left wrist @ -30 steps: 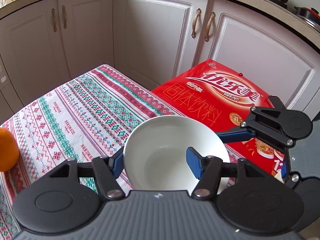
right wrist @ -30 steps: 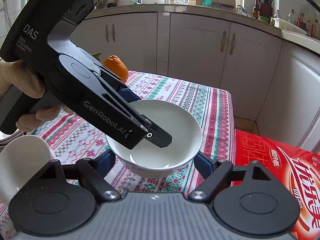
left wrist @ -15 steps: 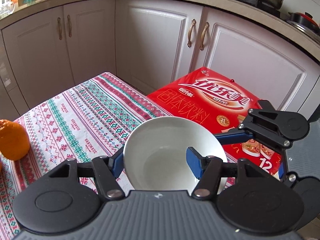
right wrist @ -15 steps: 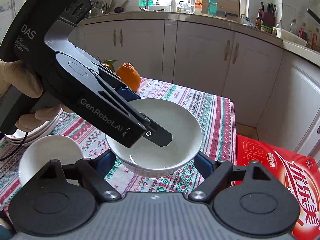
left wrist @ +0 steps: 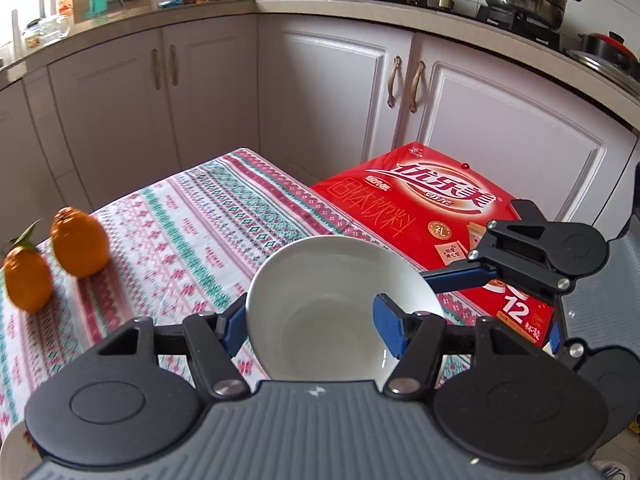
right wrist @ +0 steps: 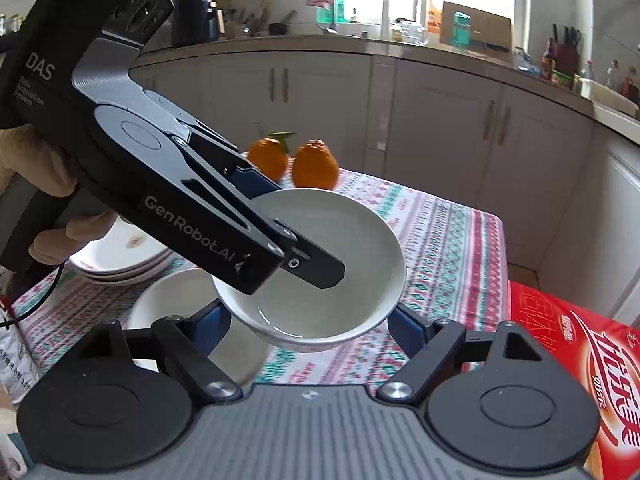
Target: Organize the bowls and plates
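White bowl (left wrist: 320, 280), red box (left wrist: 432, 216), red-green patterned tablecloth (left wrist: 200, 216)

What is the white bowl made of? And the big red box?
The white bowl looks like glazed ceramic or porcelain: smooth, shiny, with light glinting inside, though hard plastic is possible. The red box looks like glossy printed cardboard: flat panels, a sharp folded edge and a sheen over the printing.

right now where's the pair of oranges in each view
Left wrist view: the oranges sit at the far left edge, on the patterned tablecloth.
Right wrist view: the oranges are upper centre, at the table's far edge behind the held white bowl.
Shared landmark: the red drink carton, at the right in both.
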`<state>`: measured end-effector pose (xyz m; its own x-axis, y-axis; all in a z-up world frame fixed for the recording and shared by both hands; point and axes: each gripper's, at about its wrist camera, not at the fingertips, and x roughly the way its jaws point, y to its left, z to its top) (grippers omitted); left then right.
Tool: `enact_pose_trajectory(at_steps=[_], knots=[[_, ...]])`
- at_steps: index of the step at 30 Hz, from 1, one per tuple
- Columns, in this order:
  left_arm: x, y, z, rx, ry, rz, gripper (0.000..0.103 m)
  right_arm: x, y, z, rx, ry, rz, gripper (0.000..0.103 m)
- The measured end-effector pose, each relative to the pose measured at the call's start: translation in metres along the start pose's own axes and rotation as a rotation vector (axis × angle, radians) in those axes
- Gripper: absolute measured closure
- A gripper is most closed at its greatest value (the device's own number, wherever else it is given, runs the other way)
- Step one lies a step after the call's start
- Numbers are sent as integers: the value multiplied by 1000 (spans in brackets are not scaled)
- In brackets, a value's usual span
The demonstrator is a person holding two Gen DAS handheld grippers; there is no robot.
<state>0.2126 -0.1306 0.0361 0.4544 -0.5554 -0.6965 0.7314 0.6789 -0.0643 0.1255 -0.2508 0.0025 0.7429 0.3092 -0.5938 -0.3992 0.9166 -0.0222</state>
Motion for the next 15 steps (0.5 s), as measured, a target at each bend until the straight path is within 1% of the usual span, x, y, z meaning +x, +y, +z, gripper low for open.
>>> enact_pose_trajectory(at_steps=[4,7,11,15], knots=[[-19,-1,-14,-12,-13,20,38,-4,16,0,-13,-4,36,14],[-26,2,-26,-35,-9,27,35,-4,28,-1,-25,-1,61,14],[-28,8,-43,-72,-2,32,35,-2,41,-6,-42,17,90,14],[-27,15,-57,-119,4,21,35,5,49,-9,-48,42,108,14]])
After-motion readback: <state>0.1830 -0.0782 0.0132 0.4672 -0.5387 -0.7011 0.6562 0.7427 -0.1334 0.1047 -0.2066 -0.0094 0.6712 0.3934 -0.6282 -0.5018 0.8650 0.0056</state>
